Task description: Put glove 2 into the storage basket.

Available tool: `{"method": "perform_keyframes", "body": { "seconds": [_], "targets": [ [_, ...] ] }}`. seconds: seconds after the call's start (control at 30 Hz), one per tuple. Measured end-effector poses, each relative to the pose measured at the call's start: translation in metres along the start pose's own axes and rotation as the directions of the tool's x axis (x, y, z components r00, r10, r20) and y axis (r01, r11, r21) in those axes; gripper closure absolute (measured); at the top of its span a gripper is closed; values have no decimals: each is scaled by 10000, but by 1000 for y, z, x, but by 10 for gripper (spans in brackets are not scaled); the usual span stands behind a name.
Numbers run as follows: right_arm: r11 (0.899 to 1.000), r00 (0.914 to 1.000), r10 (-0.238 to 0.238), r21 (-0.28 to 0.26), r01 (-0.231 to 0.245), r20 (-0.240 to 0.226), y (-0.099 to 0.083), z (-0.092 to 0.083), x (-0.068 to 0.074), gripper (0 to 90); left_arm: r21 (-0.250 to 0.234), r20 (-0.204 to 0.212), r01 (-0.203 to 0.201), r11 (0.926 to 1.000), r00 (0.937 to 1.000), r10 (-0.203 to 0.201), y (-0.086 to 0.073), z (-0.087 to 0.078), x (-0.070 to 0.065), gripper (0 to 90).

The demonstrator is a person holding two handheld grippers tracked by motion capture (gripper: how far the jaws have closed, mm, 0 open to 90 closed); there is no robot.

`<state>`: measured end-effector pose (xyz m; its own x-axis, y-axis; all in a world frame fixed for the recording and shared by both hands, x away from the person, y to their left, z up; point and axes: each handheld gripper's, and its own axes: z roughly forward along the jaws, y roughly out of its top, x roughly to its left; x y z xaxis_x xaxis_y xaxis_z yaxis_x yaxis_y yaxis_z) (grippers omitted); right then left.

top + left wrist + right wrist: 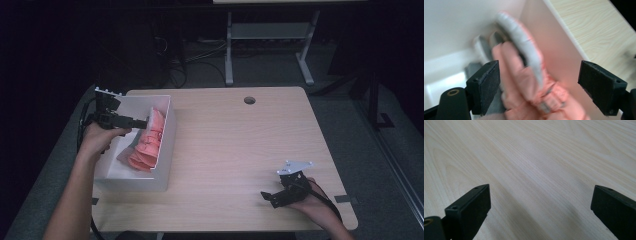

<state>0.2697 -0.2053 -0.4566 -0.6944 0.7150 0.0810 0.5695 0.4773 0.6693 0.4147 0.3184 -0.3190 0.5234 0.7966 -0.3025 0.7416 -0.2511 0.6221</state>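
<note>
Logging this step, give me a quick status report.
Left gripper open above pink glove in white box. Right gripper open, over bare table. Nothing in the way.

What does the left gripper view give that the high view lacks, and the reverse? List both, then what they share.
Left gripper view alone: the grey sole of a pink shoe up close, lying between that gripper's two wide-apart black pads without being pinched. High view alone: the right gripper low over the bare table, and the whole white box. Shared: the pink shoes, the box and the left gripper.
</note>
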Motion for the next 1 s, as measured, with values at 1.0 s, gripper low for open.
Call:
{"method": "perform_keyframes", "body": {
  "seconds": [1.0],
  "targets": [
    [9999, 9999, -153, 40, 153, 13, 1, 0, 1, 24, -613, 1064, -3067, 9498, 9442, 3117, 10, 38, -146, 173]
  ]
}}
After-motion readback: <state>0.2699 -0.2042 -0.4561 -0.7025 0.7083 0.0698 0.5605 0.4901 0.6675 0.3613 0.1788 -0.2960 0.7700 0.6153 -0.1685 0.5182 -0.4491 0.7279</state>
